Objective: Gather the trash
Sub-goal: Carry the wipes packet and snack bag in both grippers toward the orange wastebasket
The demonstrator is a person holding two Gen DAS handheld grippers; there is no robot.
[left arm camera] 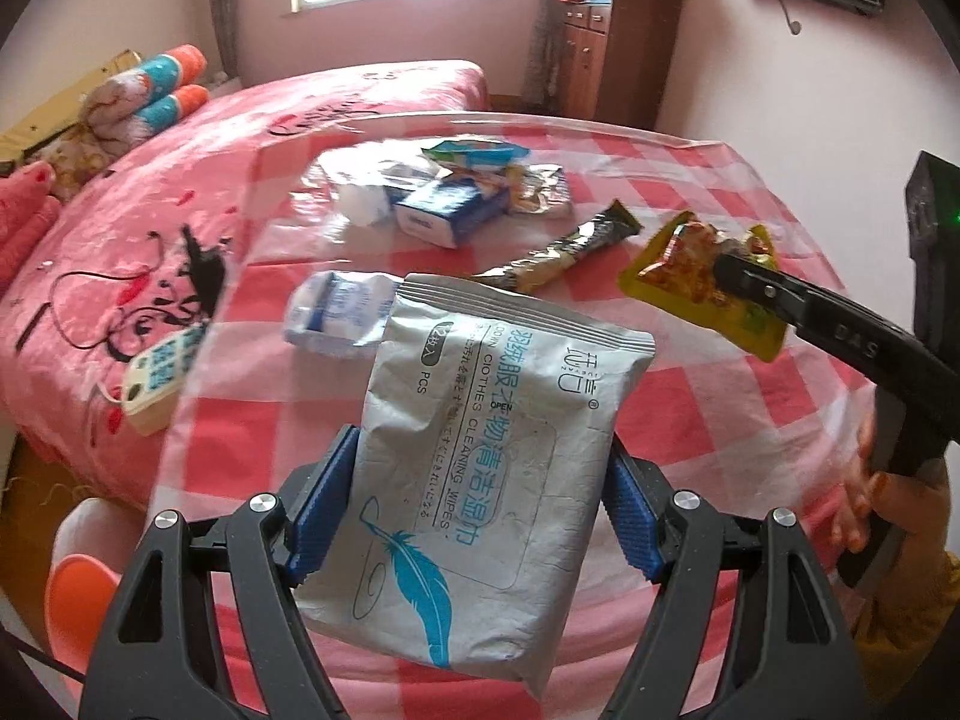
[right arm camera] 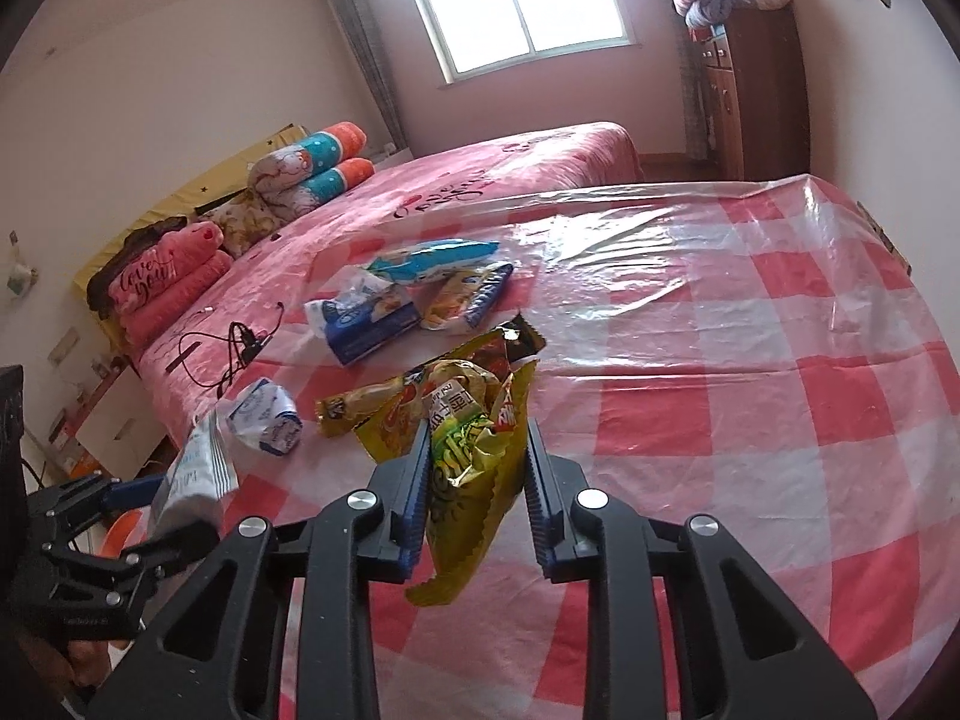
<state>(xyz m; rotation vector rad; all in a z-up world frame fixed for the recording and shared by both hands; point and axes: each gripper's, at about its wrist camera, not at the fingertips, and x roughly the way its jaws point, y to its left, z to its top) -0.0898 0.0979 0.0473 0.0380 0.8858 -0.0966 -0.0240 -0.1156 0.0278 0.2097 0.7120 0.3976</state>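
Left hand-held gripper clamping a grey wipes pack, right hand-held gripper pinching a yellow snack wrapper, remote seen only leftward, checked table, pink bed.

My wipes pack hides the bench beneath it; the small pouch behind the pack is blurred, its print unreadable.

pink walls, bright window, pink-covered bed, wooden cabinet, checked table cover
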